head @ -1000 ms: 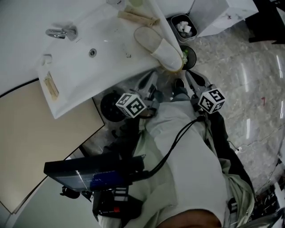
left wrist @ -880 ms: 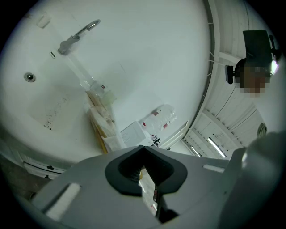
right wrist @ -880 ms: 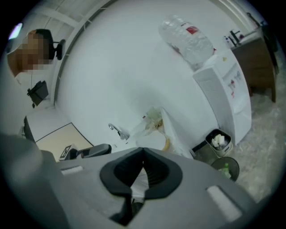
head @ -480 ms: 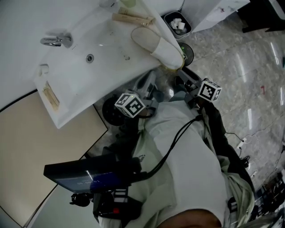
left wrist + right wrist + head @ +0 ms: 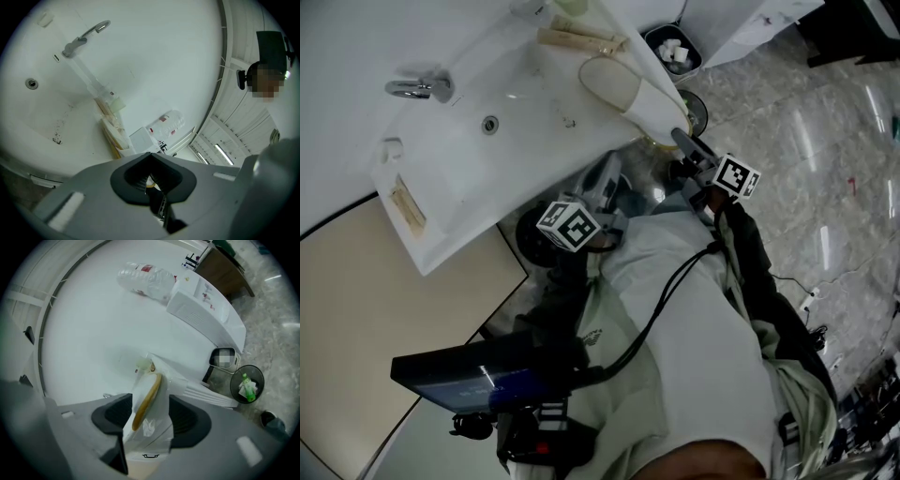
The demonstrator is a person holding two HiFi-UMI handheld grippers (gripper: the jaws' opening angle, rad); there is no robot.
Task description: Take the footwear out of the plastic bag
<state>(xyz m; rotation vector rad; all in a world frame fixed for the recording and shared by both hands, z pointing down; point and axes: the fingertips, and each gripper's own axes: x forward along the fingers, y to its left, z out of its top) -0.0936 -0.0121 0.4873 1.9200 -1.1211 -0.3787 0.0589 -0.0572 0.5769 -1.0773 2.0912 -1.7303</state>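
A: Surface/room, quick?
B: White counter point(image 5: 356, 47) w/ a sink point(image 5: 520, 108) set in it, chrome faucet point(image 5: 417, 87) at the sink's rim. Grey marble-look floor point(image 5: 834, 169) off to the right of the sink. Two bins on it, past the counter's edge, also right of the sink. Square bin point(image 5: 675, 52) has white scraps in it, round bin point(image 5: 700, 112) has a green bottle point(image 5: 245, 383).

A: Task obj?
B: Slipper point(image 5: 623, 86): pale upper, tan rim round the sole, inside a clear plastic bag point(image 5: 666, 112). Lies on the counter right of the sink, one end at the counter's edge. Not out of the bag yet.

A: Grippers?
B: Right gripper point(image 5: 150, 416): jaws apart, bag end w/ the slipper standing between them. Pads sit close to the film on both sides, can't tell if they press. Left gripper point(image 5: 151, 155): jaws closed together, nothing clearly held. It's below the counter's edge, front-right of the sink, apart from the bag.

A: Diff vs 0.5 s ago?
B: Right gripper has moved up toward the bag. Before it was short of the counter's edge, now its jaws reach the bag's end. Left gripper approx same spot. Slipper + bag unmoved rel. to the sink.
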